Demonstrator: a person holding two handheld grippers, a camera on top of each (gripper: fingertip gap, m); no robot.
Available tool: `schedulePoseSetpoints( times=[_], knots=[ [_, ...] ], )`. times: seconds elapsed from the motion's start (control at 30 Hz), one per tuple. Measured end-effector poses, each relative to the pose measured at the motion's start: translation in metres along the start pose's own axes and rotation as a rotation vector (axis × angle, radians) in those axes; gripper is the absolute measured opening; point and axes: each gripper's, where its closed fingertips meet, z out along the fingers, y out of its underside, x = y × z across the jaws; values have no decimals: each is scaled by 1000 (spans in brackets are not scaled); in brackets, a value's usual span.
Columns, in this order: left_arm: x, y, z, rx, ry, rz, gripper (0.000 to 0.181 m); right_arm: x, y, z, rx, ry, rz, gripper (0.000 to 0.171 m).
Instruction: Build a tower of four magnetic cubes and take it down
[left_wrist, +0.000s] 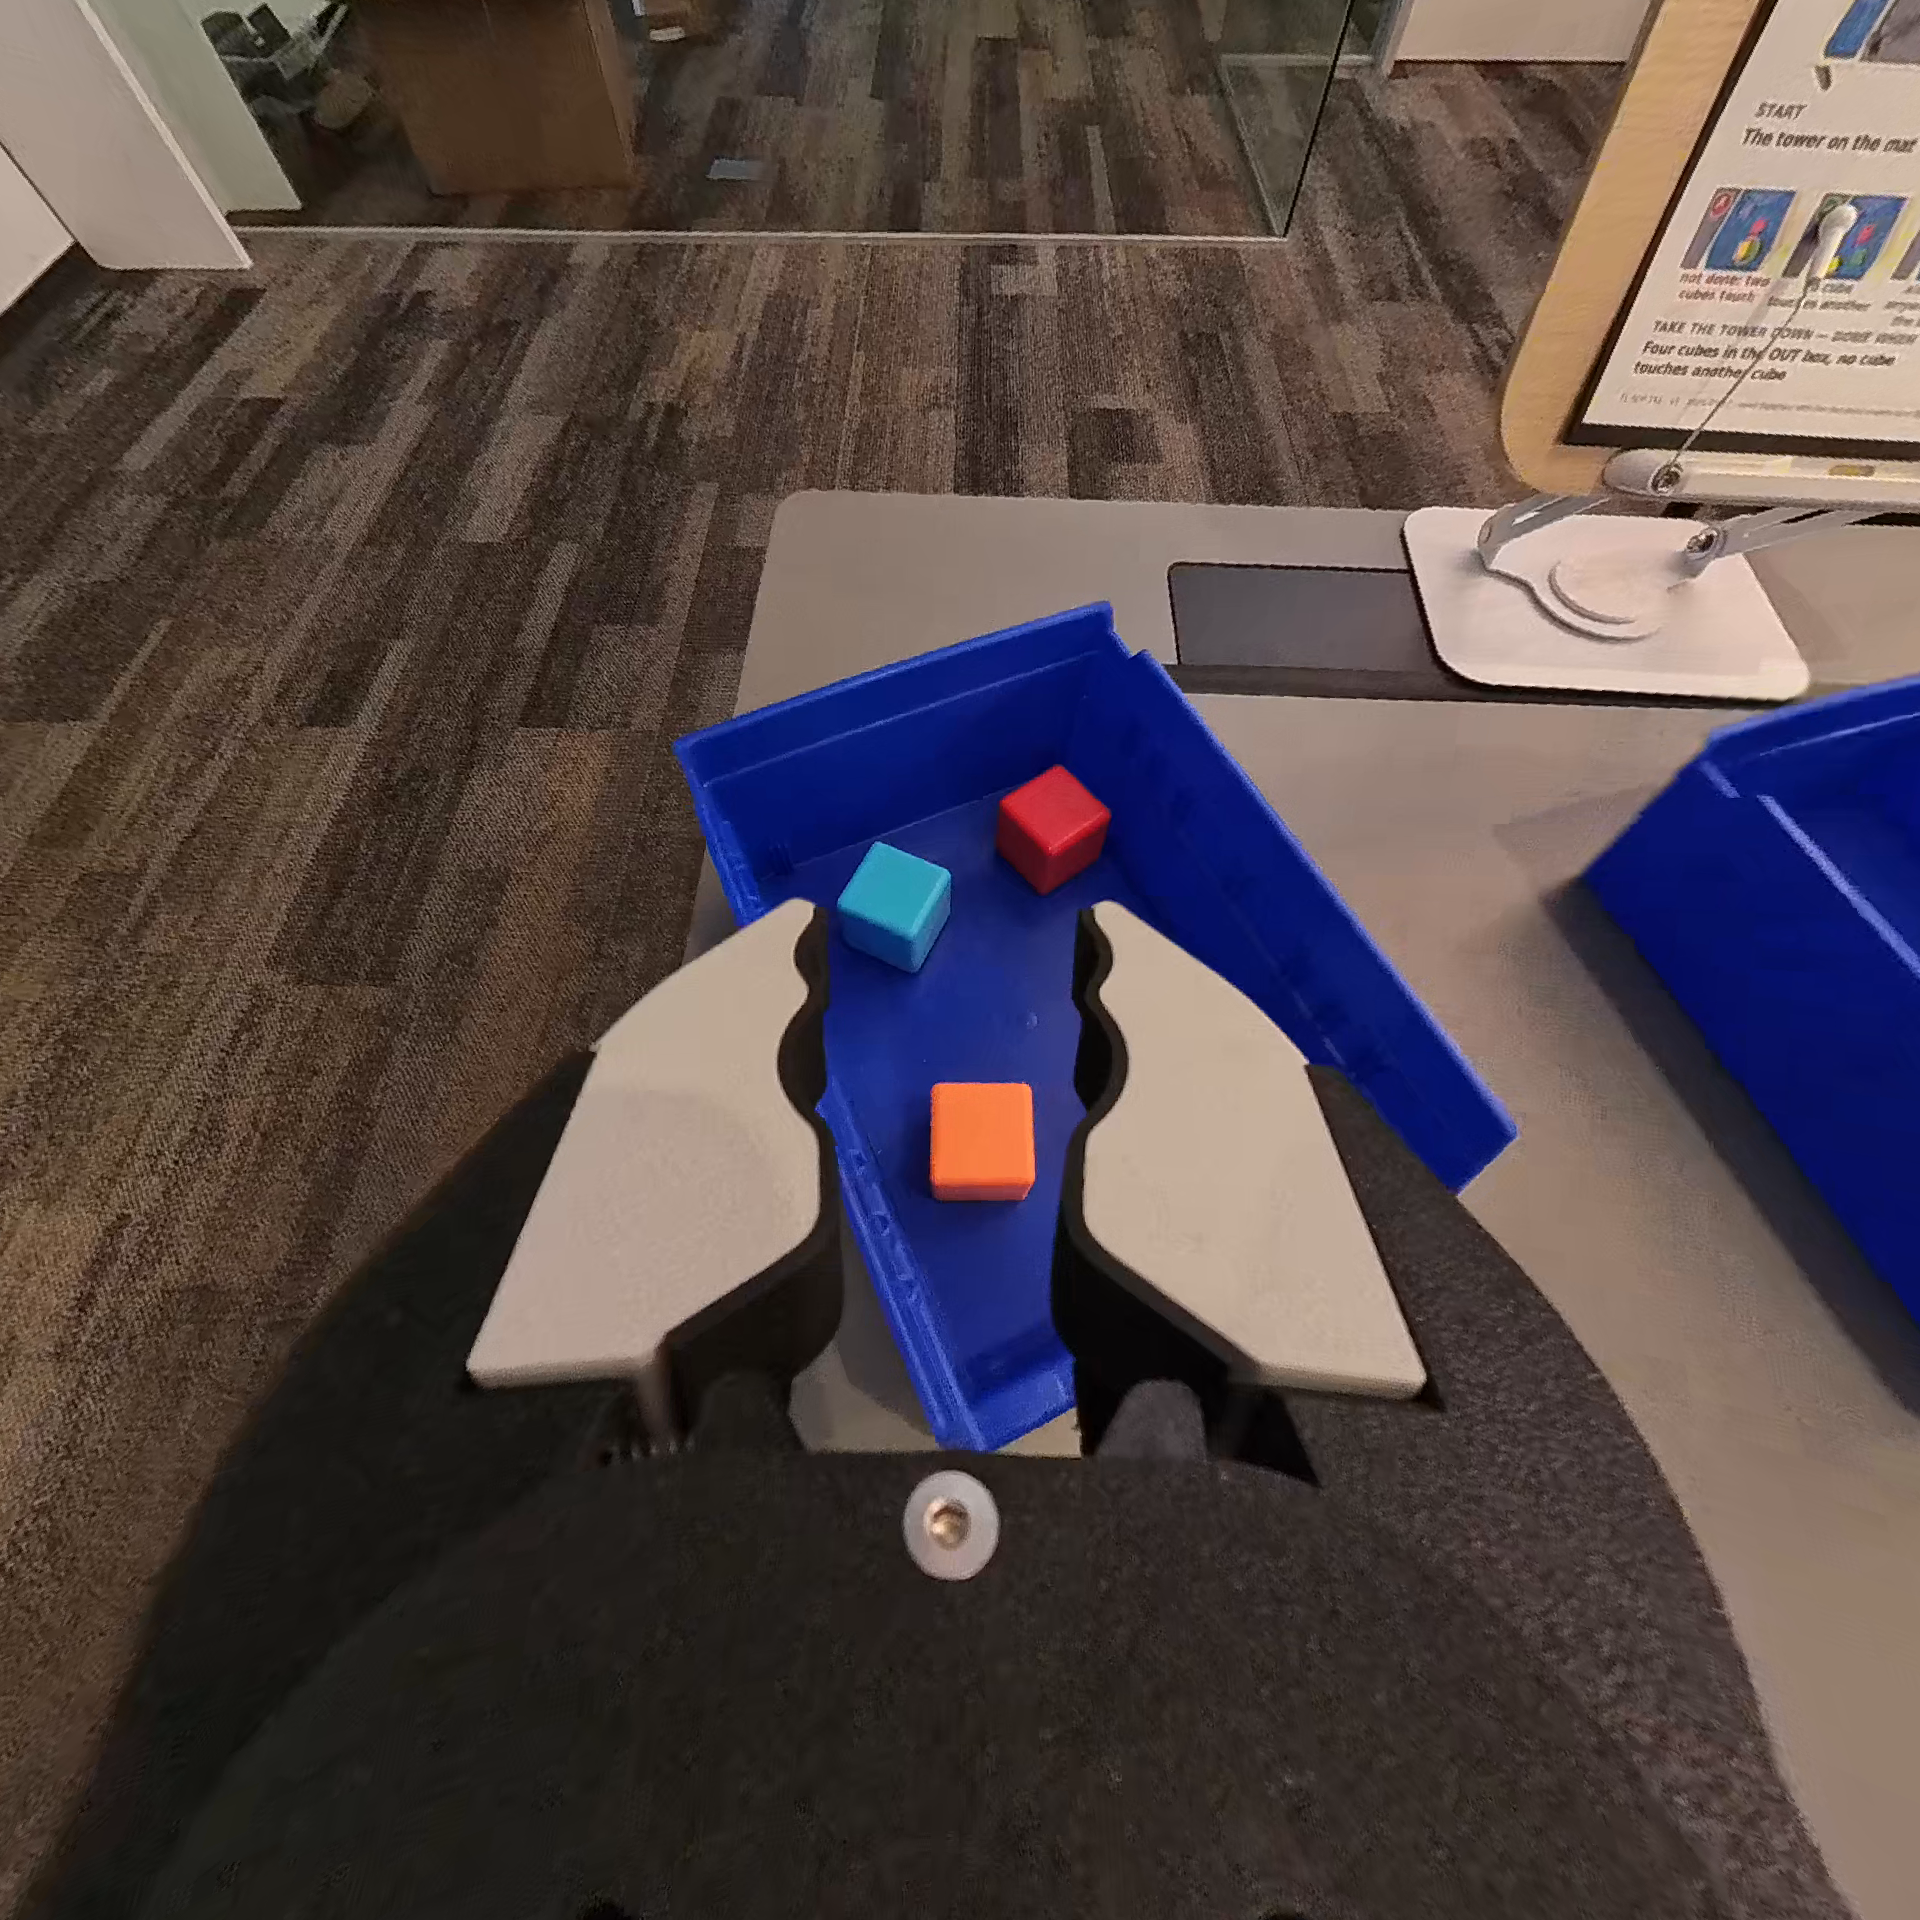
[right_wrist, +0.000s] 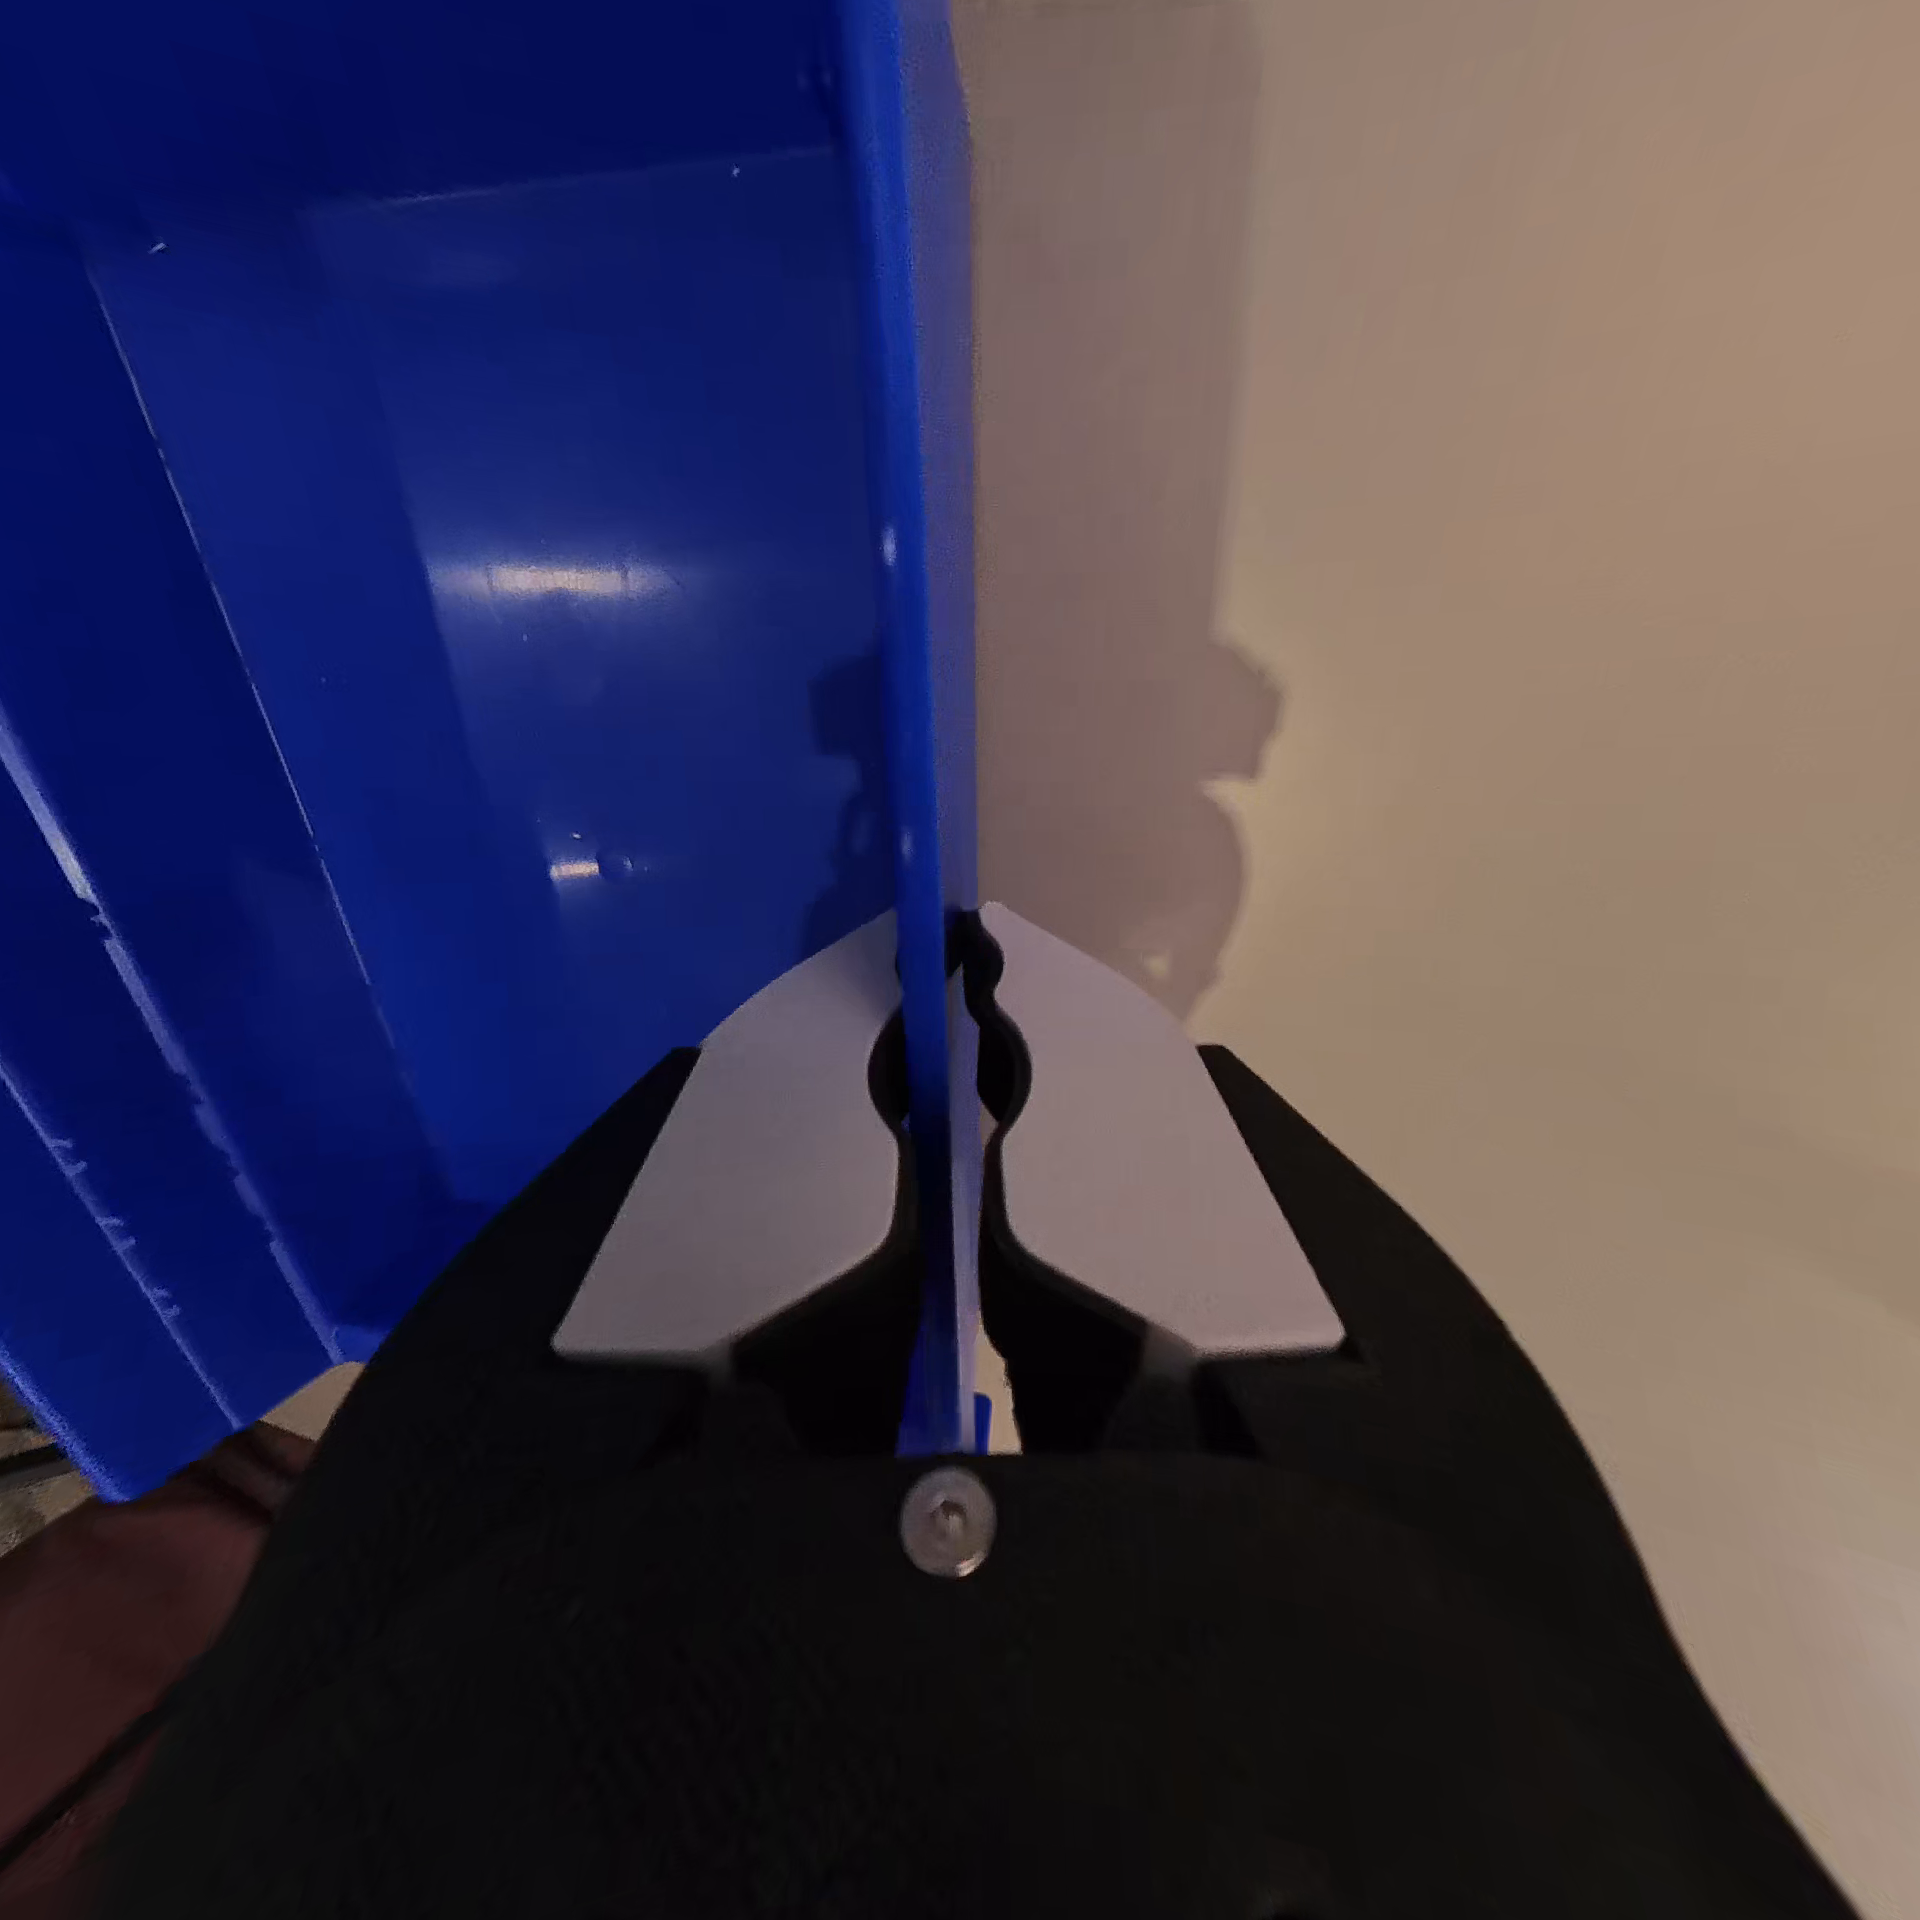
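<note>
Three cubes (orange (left_wrist: 981, 1140), teal (left_wrist: 895, 905), red (left_wrist: 1051, 827)) lie apart in one blue bin (left_wrist: 1278, 894) under the spread-fingered, empty left gripper (left_wrist: 951, 914); right gripper (right_wrist: 951, 920) pinches a second bin's wall (right_wrist: 894, 499)

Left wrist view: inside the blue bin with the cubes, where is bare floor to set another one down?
Bare floor lies mid-bin, bordered by the teal cube, red cube and orange cube. The far end with teal and red is crowded.

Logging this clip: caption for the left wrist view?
Open left tool above a blue bin holding separate orange, teal and red cubes.
</note>
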Motion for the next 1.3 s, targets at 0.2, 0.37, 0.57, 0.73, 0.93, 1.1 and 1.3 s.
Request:
schedulePoseSetpoints(
  times=[0.2,0.37,0.57,0.73,0.93,1.1,1.3],
  knots=[
    [13,-4,6,-14,-17,47,45,108,40,-27,17,32,138,6],
    [26,-6,14,-42,-41,99,45,173,68,-43,49,37,215,6],
    [46,-9,26,-57,-47,161,46,216,86,-54,61,32,289,7],
    [34,-3,29,-89,-101,177,54,226,91,-58,111,21,320,10],
    [-18,26,32,-180,-159,18,62,243,77,-100,412,170,327,41],
    [-44,54,56,-279,-142,-107,59,248,65,-172,781,151,442,41],
    [-58,95,94,-468,-170,-122,56,226,60,-216,969,220,339,39]
  ],
)
